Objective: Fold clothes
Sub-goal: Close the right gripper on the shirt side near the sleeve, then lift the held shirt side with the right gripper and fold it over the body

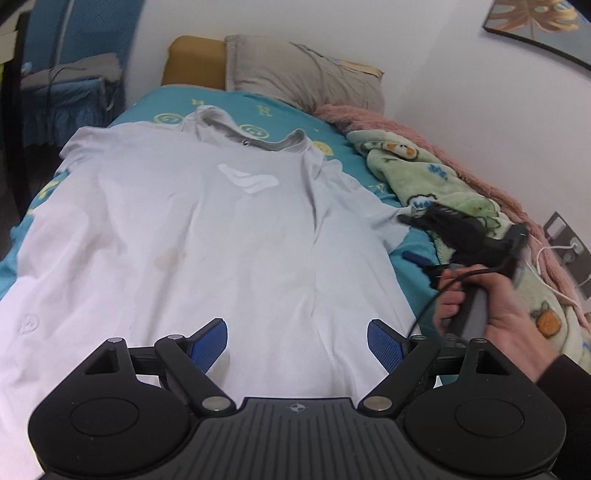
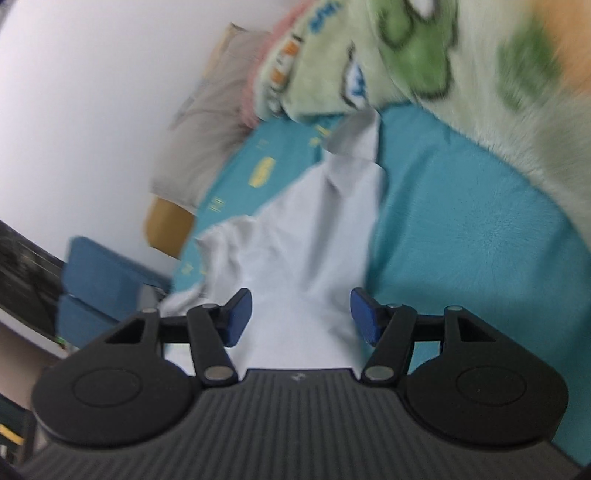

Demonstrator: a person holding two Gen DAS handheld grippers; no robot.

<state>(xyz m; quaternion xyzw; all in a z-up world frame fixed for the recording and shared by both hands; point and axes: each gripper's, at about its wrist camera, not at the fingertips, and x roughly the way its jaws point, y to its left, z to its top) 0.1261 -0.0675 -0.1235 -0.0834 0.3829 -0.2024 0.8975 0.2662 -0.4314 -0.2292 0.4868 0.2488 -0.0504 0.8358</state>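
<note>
1. Nearest the left wrist camera, the left tool hangs over the lower hem area of the shirt, its blue pads spread wide apart with nothing between them.
2. The shirt, a pale grey polo, lies flat and face up on the bed, collar toward the head end and a white chest logo below it. It covers most of the teal sheet.
3. To the right, a hand holds the right tool at the shirt's right sleeve. In the right wrist view its own pads stand well apart over the white cloth, gripping nothing, and the sleeve tip stands up a little from the sheet. That view is blurred.
4. Just beside the sleeve, along the bed's right edge, a green cartoon-print blanket lies bunched, with a pink fluffy blanket behind it against the wall. They crowd that side of the shirt.
5. At the head end sit a grey pillow and a mustard cushion.
6. On the far left stands blue-covered furniture with grey cloth on top.
7. On the white wall at right hang a framed leaf picture and, lower down, a socket with a white cable plugged in.
</note>
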